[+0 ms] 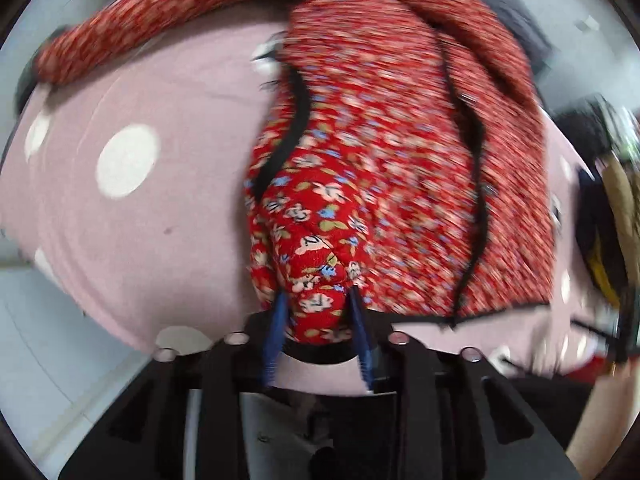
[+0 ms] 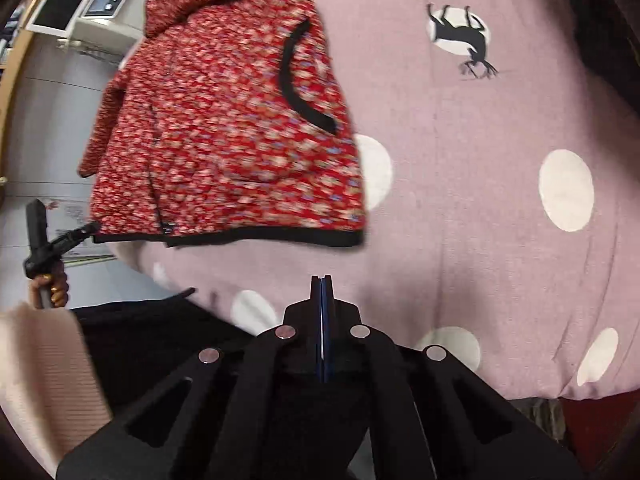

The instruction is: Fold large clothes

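Gripping a bunched bottom corner of the red floral jacket (image 1: 320, 280) in our left gripper (image 1: 318, 300), blue fingers (image 1: 280, 312) clamped on the quilted fabric. Jacket sprawls over the pink polka-dot sheet (image 2: 480, 200), hem near, hood far, one sleeve (image 1: 160, 12) flung out far-left. Our right gripper (image 2: 322, 284) hangs empty over bare sheet, jaws pressed together, well right of the hem. Risk as we judge it: single-corner pull drags the whole bulky jacket or skews the fold; thick padding could slip from the pinch. Frames are motion-blurred, so grip depth is unclear.
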Tool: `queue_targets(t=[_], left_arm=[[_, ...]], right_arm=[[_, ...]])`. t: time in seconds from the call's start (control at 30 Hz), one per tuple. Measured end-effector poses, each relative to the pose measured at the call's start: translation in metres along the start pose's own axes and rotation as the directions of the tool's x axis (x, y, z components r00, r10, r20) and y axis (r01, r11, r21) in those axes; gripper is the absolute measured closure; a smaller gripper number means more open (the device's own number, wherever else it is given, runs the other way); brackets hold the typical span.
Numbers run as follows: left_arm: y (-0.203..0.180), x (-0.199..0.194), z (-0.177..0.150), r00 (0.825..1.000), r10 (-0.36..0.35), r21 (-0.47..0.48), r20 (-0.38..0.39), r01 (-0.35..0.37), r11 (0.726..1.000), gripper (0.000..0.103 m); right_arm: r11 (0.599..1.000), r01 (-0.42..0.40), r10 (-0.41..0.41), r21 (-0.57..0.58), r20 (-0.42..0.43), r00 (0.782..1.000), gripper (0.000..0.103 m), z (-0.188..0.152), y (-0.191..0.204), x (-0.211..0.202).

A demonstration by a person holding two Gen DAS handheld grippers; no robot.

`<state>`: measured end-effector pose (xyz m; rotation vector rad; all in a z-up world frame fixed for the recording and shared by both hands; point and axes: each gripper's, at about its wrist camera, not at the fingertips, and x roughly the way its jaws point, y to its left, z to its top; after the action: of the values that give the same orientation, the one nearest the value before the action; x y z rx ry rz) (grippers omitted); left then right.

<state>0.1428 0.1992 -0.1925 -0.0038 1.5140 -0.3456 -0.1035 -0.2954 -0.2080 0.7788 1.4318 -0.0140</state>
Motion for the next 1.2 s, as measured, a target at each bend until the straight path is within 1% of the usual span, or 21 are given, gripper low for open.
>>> queue_targets(t=[0.07, 0.1, 0.13, 0.17, 0.2, 0.23, 0.33, 0.37, 0.47, 0.5, 0.6, 0.67, 0.7, 0.77, 0.83, 0.9, 0.97, 1.03, 1.1, 1.17, 1.2], left_arm=[[0.012, 0.001, 0.007, 1.000, 0.007, -0.052, 0.002, -0.006, 0.999, 0.063], [0.018, -0.003, 0.009, 1.000, 0.014, -0.067, 0.017, -0.013, 0.998, 0.057], [0.022, -0.008, 0.012, 0.998, 0.049, -0.072, 0.036, -0.046, 0.996, 0.047], [0.024, -0.016, 0.018, 0.994, 0.086, -0.066, 0.065, -0.081, 0.994, 0.044], [0.025, -0.022, 0.019, 0.992, 0.094, -0.058, 0.085, -0.090, 0.994, 0.042], [0.025, -0.030, 0.021, 0.989, 0.100, -0.047, 0.109, -0.095, 0.994, 0.039], [0.009, -0.039, 0.036, 0.981, 0.100, -0.007, 0.165, -0.100, 0.995, 0.028], [0.003, -0.039, 0.041, 0.981, 0.085, 0.001, 0.175, -0.086, 0.996, 0.028], [-0.028, -0.029, 0.055, 0.983, 0.025, 0.022, 0.183, -0.030, 0.999, 0.028], [-0.042, -0.021, 0.053, 0.982, 0.019, 0.025, 0.186, -0.024, 0.999, 0.028], [-0.079, 0.000, 0.069, 0.982, -0.005, 0.047, 0.189, -0.004, 0.999, 0.028], [-0.099, 0.010, 0.074, 0.983, -0.016, 0.055, 0.184, 0.006, 0.998, 0.028], [-0.115, 0.017, 0.081, 0.982, -0.025, 0.068, 0.186, 0.012, 0.998, 0.028], [-0.134, 0.024, 0.086, 0.982, -0.010, 0.095, 0.191, -0.008, 0.995, 0.028], [-0.159, 0.031, 0.090, 0.981, 0.008, 0.147, 0.196, -0.037, 0.988, 0.027], [-0.179, 0.037, 0.091, 0.980, 0.020, 0.188, 0.197, -0.058, 0.980, 0.027], [-0.190, 0.040, 0.089, 0.981, 0.011, 0.209, 0.195, -0.053, 0.976, 0.027], [-0.196, 0.043, 0.086, 0.983, -0.001, 0.216, 0.186, -0.039, 0.975, 0.027], [-0.197, 0.044, 0.082, 0.984, -0.002, 0.220, 0.176, -0.037, 0.975, 0.026], [-0.194, 0.045, 0.075, 0.985, 0.015, 0.220, 0.172, -0.053, 0.974, 0.026], [-0.191, 0.045, 0.073, 0.986, 0.022, 0.218, 0.168, -0.059, 0.974, 0.026]], right_arm=[[0.998, -0.030, 0.030, 0.053, -0.012, 0.999, 0.099, 0.004, -0.004, 0.007], [0.997, -0.030, 0.031, 0.076, -0.015, 0.999, 0.092, 0.006, -0.007, 0.009], [0.995, -0.021, 0.023, 0.102, -0.015, 1.000, 0.079, 0.010, -0.009, 0.012], [0.993, -0.018, 0.020, 0.120, -0.010, 1.000, 0.071, 0.012, -0.010, 0.014], [0.991, -0.019, 0.019, 0.131, 0.000, 1.000, 0.057, 0.012, -0.010, 0.015], [0.991, -0.022, 0.020, 0.131, 0.019, 1.000, 0.054, 0.018, -0.007, 0.015], [0.996, -0.013, 0.009, 0.084, 0.052, 0.999, 0.051, 0.034, 0.008, 0.011], [0.998, -0.006, 0.002, 0.070, 0.057, 0.998, 0.047, 0.040, 0.014, 0.013], [1.000, 0.012, -0.014, 0.021, 0.064, 0.998, 0.046, 0.059, 0.036, 0.021], [1.000, 0.020, -0.020, 0.001, 0.064, 0.998, 0.046, 0.067, 0.045, 0.026], [0.994, 0.067, -0.060, -0.082, 0.086, 0.994, 0.046, 0.084, 0.079, 0.038], [0.986, 0.099, -0.083, -0.135, 0.115, 0.990, 0.042, 0.095, 0.103, 0.043], [0.982, 0.112, -0.092, -0.155, 0.135, 0.987, 0.038, 0.100, 0.112, 0.044], [0.973, 0.141, -0.111, -0.183, 0.167, 0.980, 0.037, 0.108, 0.125, 0.046], [0.965, 0.165, -0.126, -0.205, 0.189, 0.974, 0.037, 0.120, 0.135, 0.049], [0.954, 0.203, -0.152, -0.219, 0.229, 0.962, 0.037, 0.135, 0.142, 0.048], [0.933, 0.290, -0.218, -0.215, 0.306, 0.927, 0.037, 0.160, 0.148, 0.041], [0.923, 0.333, -0.251, -0.193, 0.356, 0.900, 0.037, 0.186, 0.151, 0.037], [0.918, 0.354, -0.268, -0.179, 0.379, 0.886, 0.037, 0.213, 0.153, 0.039], [0.895, 0.405, -0.311, -0.184, 0.391, 0.866, 0.037, 0.244, 0.157, 0.046], [0.875, 0.442, -0.340, -0.197, 0.400, 0.851, 0.037, 0.260, 0.161, 0.052]])
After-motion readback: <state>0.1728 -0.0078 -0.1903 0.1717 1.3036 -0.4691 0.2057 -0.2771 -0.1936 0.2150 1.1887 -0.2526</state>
